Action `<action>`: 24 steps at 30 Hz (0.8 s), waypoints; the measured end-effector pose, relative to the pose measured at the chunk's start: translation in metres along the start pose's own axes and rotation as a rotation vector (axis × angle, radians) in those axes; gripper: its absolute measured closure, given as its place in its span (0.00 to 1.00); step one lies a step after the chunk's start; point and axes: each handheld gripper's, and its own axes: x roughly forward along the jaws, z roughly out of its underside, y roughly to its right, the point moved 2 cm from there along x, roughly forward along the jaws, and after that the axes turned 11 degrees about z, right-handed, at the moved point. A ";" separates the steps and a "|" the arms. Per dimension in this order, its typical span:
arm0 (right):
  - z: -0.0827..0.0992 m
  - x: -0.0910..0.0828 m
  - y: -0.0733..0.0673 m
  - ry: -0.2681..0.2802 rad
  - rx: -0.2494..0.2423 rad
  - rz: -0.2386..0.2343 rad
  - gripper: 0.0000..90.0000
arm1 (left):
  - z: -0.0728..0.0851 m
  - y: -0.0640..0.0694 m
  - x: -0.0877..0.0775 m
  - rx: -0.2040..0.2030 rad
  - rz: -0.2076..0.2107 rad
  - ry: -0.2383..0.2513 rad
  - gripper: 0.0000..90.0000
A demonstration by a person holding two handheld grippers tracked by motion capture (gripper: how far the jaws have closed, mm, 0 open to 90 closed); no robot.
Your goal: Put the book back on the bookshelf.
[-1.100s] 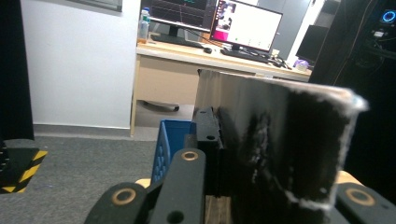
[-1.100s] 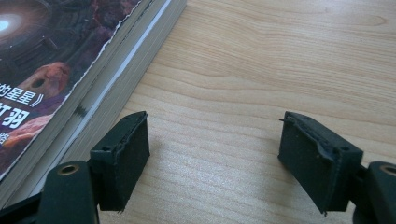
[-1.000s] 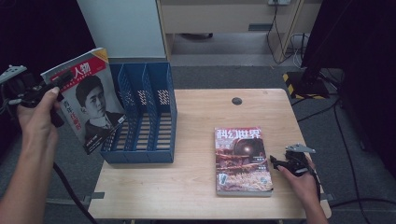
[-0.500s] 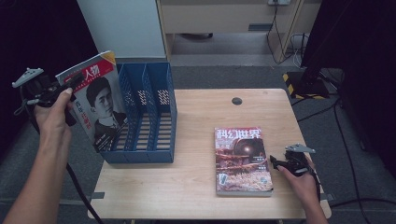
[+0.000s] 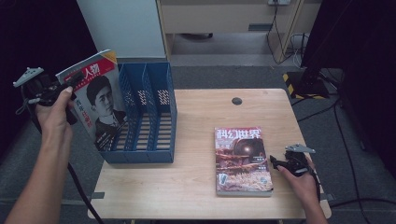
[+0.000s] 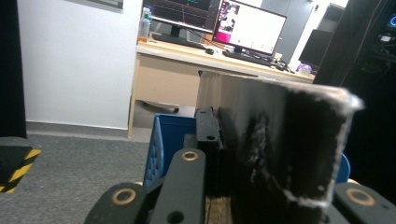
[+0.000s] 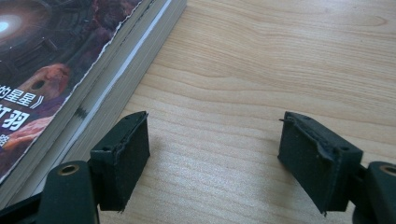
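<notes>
A magazine with a portrait cover [image 5: 95,100] is held upright in the air, just left of the blue file rack [image 5: 154,121]. My left gripper [image 5: 65,87] is shut on its left edge. In the left gripper view the jaws [image 6: 219,126] clamp the magazine's edge [image 6: 280,149], with the rack [image 6: 170,135] below and behind. A stack of magazines with a red space cover [image 5: 242,158] lies flat on the wooden table [image 5: 196,116]. My right gripper [image 5: 276,163] rests by the stack's right edge, open. Bare wood shows between its jaws [image 7: 215,154], and the stack [image 7: 56,70] lies to their left.
The rack has three slots and stands at the table's left end. A small black round cap [image 5: 236,101] sits near the table's far edge. A white cabinet [image 5: 121,28] stands behind the rack. A desk with monitors [image 6: 252,28] is farther back.
My left hand has carried the portrait magazine a little to the right, closer to the rack. The right gripper and the stack have stayed put.
</notes>
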 end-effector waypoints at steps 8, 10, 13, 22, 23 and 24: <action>0.000 0.000 0.000 0.000 0.000 0.000 0.27 | 0.004 -0.002 0.003 -0.001 -0.001 0.001 0.94; 0.000 0.000 0.000 0.000 0.000 0.000 0.27 | 0.005 -0.002 0.005 -0.003 0.006 0.009 0.94; 0.000 0.000 0.000 0.000 0.000 0.000 0.27 | 0.008 -0.003 0.008 -0.007 0.007 0.016 0.94; 0.000 0.000 0.000 0.000 0.000 0.000 0.27 | 0.017 -0.009 0.011 -0.011 0.016 0.054 0.94; 0.000 0.000 0.000 0.000 0.000 0.000 0.27 | 0.018 -0.010 0.011 -0.013 0.017 0.057 0.94; 0.000 0.000 0.000 0.000 0.000 0.000 0.27 | 0.019 -0.010 0.012 -0.016 0.019 0.060 0.94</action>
